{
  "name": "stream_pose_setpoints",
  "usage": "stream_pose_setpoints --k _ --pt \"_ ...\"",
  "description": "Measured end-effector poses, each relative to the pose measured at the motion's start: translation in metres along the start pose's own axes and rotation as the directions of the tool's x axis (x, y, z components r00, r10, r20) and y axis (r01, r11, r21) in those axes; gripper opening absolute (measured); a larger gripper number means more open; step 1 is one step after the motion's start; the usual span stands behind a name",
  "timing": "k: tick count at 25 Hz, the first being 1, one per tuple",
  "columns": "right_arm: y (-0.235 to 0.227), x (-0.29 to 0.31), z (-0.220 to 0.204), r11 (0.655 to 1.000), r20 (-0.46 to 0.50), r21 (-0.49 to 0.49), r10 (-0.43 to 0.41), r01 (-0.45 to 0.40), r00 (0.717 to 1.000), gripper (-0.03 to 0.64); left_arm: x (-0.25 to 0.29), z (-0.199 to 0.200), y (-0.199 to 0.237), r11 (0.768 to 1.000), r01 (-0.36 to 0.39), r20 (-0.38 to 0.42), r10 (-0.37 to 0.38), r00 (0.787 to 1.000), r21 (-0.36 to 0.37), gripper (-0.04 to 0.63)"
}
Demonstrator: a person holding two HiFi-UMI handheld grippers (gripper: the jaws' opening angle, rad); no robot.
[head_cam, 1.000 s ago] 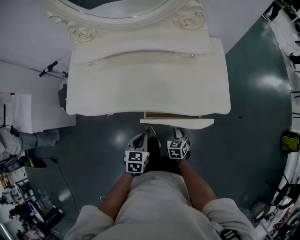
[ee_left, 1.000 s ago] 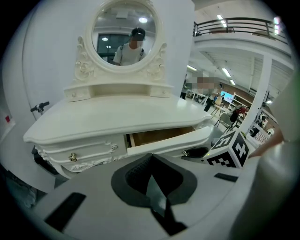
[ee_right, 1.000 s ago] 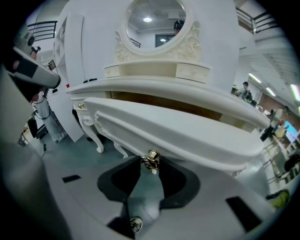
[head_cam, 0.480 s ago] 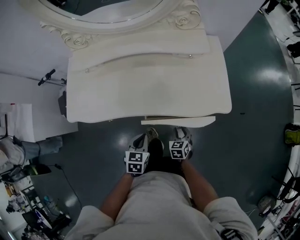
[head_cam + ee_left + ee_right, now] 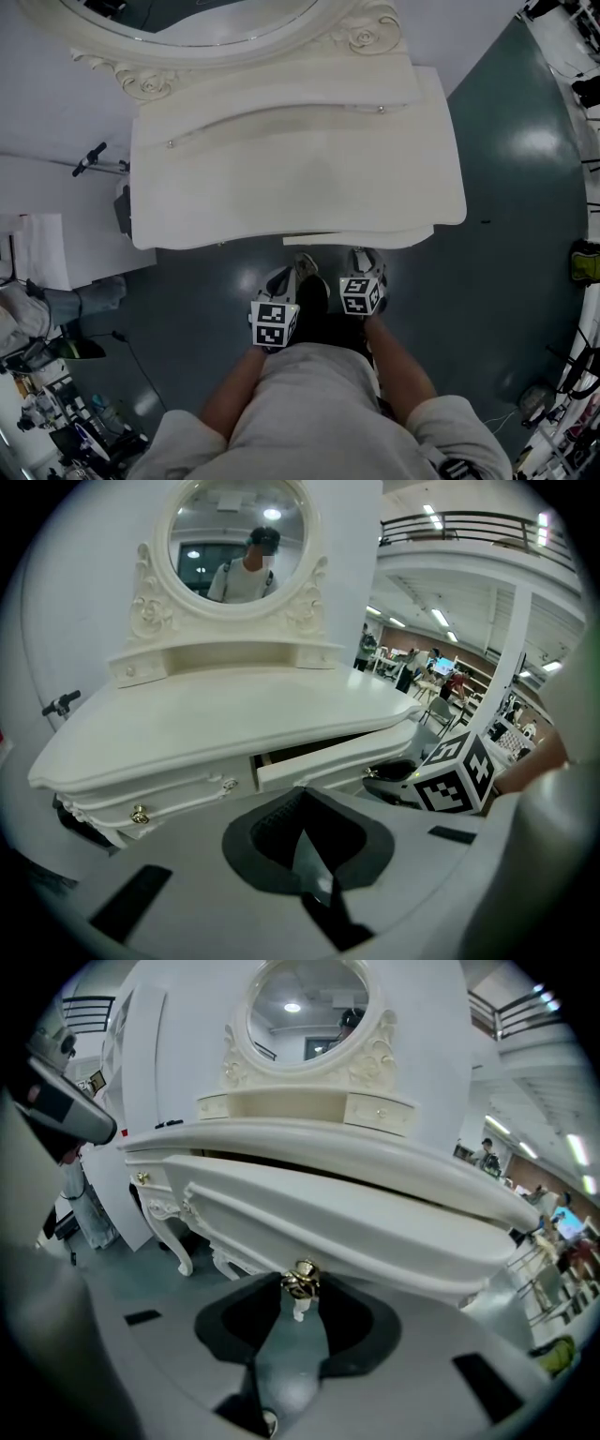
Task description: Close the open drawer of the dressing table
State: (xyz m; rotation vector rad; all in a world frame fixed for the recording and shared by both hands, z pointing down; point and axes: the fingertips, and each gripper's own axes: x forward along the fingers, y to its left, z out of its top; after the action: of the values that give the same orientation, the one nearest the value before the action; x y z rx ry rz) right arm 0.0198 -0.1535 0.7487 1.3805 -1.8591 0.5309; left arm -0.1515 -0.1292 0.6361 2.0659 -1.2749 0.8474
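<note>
The white dressing table (image 5: 291,169) fills the upper head view. Its right drawer (image 5: 361,239) sticks out a little under the top's front edge. In the right gripper view the drawer front (image 5: 356,1222) is close ahead, and the brass drawer knob (image 5: 302,1282) sits between the pads of my right gripper (image 5: 302,1290), which is shut on it. My right gripper (image 5: 364,257) is right at the drawer front. My left gripper (image 5: 298,265) hangs beside it to the left, below the table edge. Its jaws meet with nothing in them (image 5: 302,791), and the drawer (image 5: 328,761) lies just ahead.
A round mirror (image 5: 216,19) in a carved frame stands at the table's back. The closed left drawer has brass knobs (image 5: 139,813). A white board (image 5: 56,248) and cluttered gear (image 5: 37,328) stand at the left. Dark floor (image 5: 506,281) spreads to the right.
The drawer has slid inward: its front stuck out well past the tabletop edge a second ago and now shows only as a thin strip. Both grippers stayed close in front of it.
</note>
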Motion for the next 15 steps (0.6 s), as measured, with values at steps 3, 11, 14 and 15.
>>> stream_pose_setpoints --k 3,11,14,15 --pt "-0.001 0.003 0.003 1.000 0.010 0.002 -0.012 0.012 1.000 0.133 0.001 -0.005 0.002 1.000 0.004 -0.009 -0.004 1.000 0.006 0.006" --pt "-0.003 0.008 0.009 0.999 0.012 0.024 -0.030 0.030 0.999 0.133 0.005 0.004 0.010 1.000 0.011 -0.011 -0.010 1.000 0.025 0.006" --pt "-0.004 0.012 0.013 0.999 0.017 0.028 -0.036 0.035 0.999 0.135 0.010 0.005 0.009 0.999 0.025 -0.016 -0.024 1.000 0.038 0.006" --pt "-0.004 0.014 0.013 0.999 0.017 0.028 -0.036 0.036 0.999 0.135 0.012 0.005 0.009 0.999 0.029 -0.020 -0.028 0.999 0.043 0.006"
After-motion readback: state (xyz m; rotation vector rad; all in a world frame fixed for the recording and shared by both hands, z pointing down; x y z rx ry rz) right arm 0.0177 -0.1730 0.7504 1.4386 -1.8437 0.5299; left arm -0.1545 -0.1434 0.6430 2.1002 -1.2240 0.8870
